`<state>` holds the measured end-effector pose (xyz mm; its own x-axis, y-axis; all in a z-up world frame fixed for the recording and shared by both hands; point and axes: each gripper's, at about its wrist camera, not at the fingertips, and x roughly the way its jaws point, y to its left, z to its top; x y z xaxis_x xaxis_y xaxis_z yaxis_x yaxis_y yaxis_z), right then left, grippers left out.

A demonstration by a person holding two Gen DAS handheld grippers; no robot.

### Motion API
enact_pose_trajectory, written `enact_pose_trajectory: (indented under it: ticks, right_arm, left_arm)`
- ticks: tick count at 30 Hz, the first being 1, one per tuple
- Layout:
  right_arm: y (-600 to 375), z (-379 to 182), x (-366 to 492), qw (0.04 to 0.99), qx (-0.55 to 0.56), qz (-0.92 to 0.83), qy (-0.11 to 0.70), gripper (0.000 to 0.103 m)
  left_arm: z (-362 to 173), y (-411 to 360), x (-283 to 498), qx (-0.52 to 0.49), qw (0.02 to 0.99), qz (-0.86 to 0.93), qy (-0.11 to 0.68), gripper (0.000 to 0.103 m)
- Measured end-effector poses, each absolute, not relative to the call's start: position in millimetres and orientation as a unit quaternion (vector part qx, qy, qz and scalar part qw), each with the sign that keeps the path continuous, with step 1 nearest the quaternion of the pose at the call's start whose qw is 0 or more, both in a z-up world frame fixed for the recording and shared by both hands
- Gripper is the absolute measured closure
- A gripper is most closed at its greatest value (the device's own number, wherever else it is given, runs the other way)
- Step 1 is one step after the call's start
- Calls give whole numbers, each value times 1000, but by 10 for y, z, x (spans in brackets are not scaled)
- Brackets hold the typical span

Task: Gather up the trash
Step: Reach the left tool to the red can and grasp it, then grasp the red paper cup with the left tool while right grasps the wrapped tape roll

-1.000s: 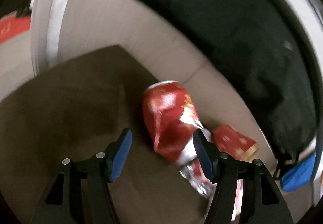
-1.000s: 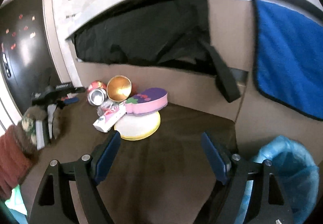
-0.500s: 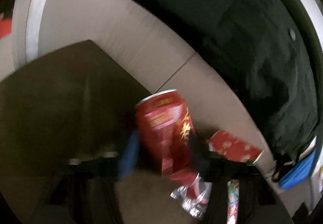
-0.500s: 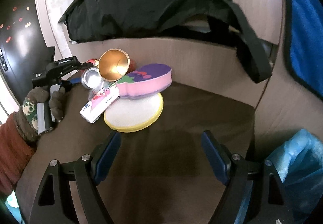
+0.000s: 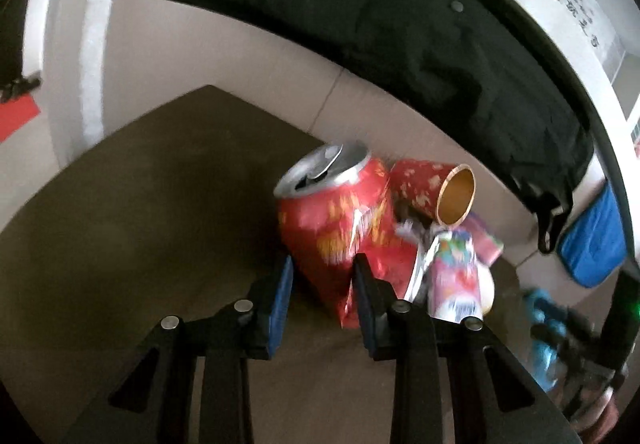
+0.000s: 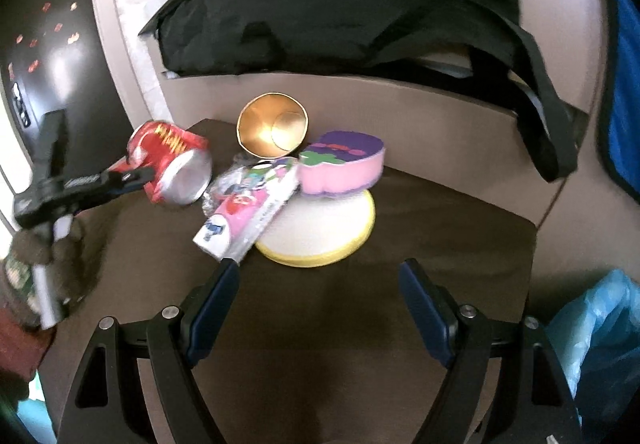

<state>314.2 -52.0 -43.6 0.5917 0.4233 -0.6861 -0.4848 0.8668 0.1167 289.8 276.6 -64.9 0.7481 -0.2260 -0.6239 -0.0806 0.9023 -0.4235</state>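
Note:
My left gripper [image 5: 322,284] is shut on a crushed red drink can [image 5: 340,216], gripping its lower end and holding it tilted above the dark table. In the right wrist view the can [image 6: 172,168] hangs in the left gripper [image 6: 136,176] just left of the trash pile. The pile holds a red paper cup with a gold inside [image 6: 274,130], a pink wrapper box [image 6: 248,212] and crumpled foil [image 6: 228,184]. My right gripper [image 6: 318,304] is open and empty, low over the table in front of the pile.
A purple-and-pink sponge [image 6: 342,164] rests on a white and yellow round disc [image 6: 332,228]. A blue plastic bag [image 6: 600,344] is at the right edge. A beige wall panel [image 6: 420,116] and black cloth [image 6: 340,4] stand behind the brown table [image 6: 360,384].
My left gripper closed on the red can and lifted it, tilting it off the table. My right gripper moved closer to the pile and stayed open.

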Motion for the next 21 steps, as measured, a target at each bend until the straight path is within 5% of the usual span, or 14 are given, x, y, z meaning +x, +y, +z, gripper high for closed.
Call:
enact_pose_trajectory:
  ticks: [9,14,21]
  right_arm:
    - [237,-284,3263,848,-41,339,406,27]
    - [747,-472,3443,798,-10,395,455,35]
    - [1006,-707,3574,825,-64,324,459,39]
  left_arm:
    - [-795,3101,2695,-249,910,-22,331,73]
    - [-821,3139,2706,-264,906,-41,327,59]
    - [-804,3294,2627,-290,907,-37,301,55]
